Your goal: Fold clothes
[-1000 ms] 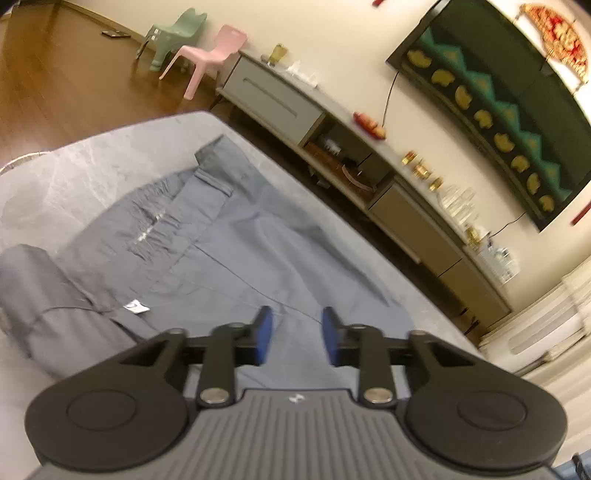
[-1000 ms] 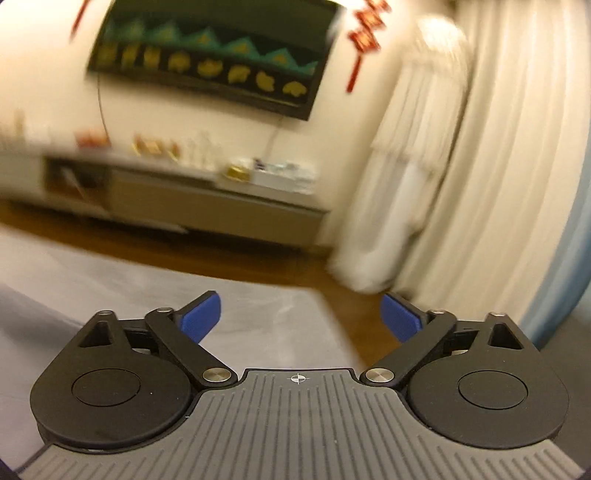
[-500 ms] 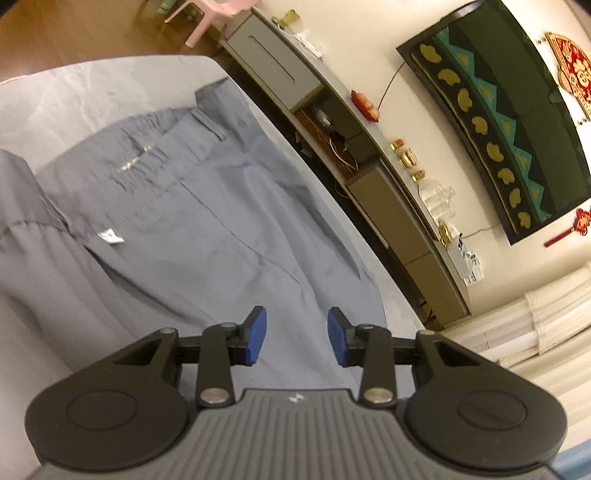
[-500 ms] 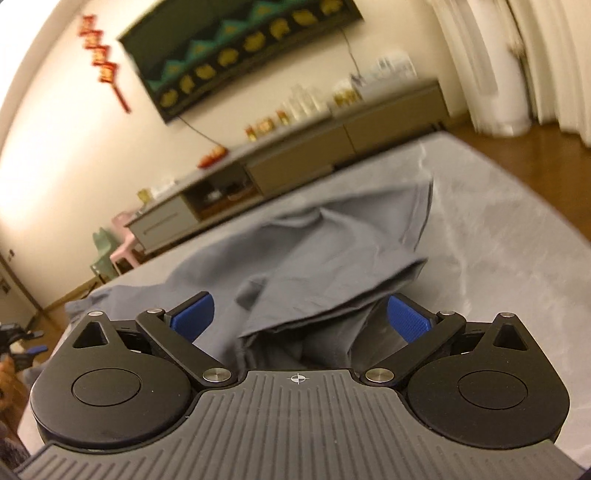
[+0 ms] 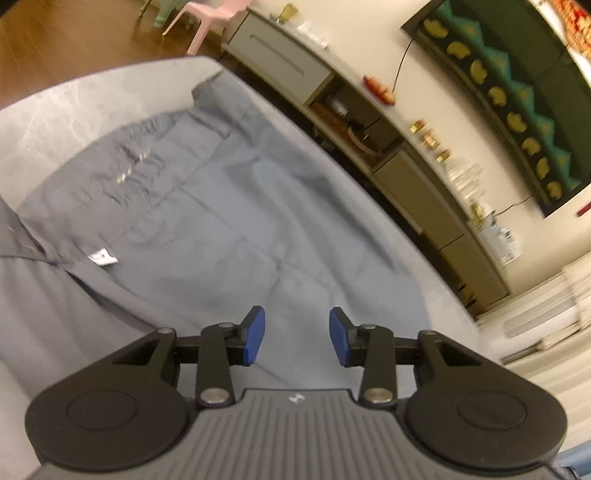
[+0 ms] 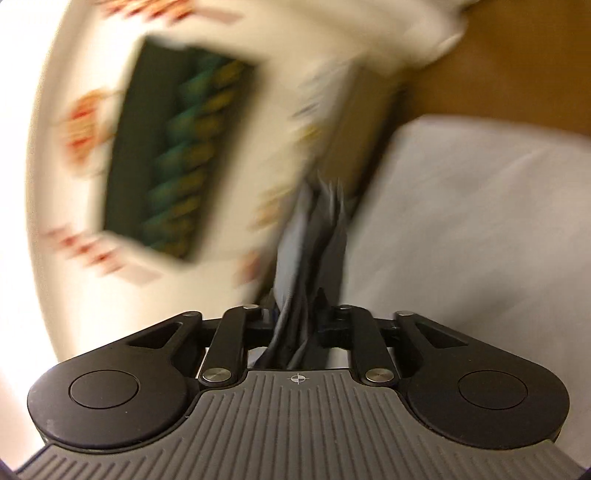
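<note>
Lying spread across the grey table, the grey trousers are seen from the left wrist view with the gathered waistband toward the far end and a small white label near the left edge. A folded-over part of the cloth is seen at the lower left, overlapping the flat part. The left gripper is held above the cloth, pointing down at a slant; its blue pads stand partly apart, nothing is caught between them, and no contact with the fabric is seen. Beyond the table a long cabinet is set against the wall, a dark screen is hung above it, and a pink chair is seen on the wood floor.

The right wrist view is heavily blurred and rolled sideways. The right gripper is seen with its jaws closing, and a bunch of grey cloth is pressed between them, rising from the gap in narrow folds. The pale table surface is seen to the right of that bunch, the screen to the left. Which part of the trousers is pinched cannot be told from the blur.
</note>
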Motion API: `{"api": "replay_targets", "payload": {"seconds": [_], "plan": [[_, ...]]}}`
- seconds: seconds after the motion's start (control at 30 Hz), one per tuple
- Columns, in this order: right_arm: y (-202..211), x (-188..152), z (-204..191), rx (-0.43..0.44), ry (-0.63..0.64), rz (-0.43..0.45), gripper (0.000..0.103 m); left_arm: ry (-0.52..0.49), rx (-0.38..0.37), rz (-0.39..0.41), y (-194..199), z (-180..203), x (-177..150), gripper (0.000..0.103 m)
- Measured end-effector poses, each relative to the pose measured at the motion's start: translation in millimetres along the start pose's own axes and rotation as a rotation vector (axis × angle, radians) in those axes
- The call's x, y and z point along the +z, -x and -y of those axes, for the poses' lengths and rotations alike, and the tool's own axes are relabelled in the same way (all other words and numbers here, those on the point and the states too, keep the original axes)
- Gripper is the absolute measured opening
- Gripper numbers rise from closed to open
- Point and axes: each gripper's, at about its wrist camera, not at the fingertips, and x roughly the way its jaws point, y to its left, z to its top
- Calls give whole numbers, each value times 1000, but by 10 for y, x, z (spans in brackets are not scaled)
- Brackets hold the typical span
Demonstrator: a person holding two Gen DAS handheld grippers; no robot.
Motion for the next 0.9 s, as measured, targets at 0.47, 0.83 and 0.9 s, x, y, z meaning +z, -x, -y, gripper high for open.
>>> {"api": "replay_targets", "payload": {"seconds": [0.47,0.83,0.9], "plan": [[-258,-963,-747,-190,731,-257,61,-65,25,-13,183,-73,-38,43],[-551,-1487,-1052,-538,1130,-112,69,172,112,220,1344,-1299,247,46],[-554,-1708,-1288,-473,1199,-107,78,149,77,184,1409,-1290,162,47]]}}
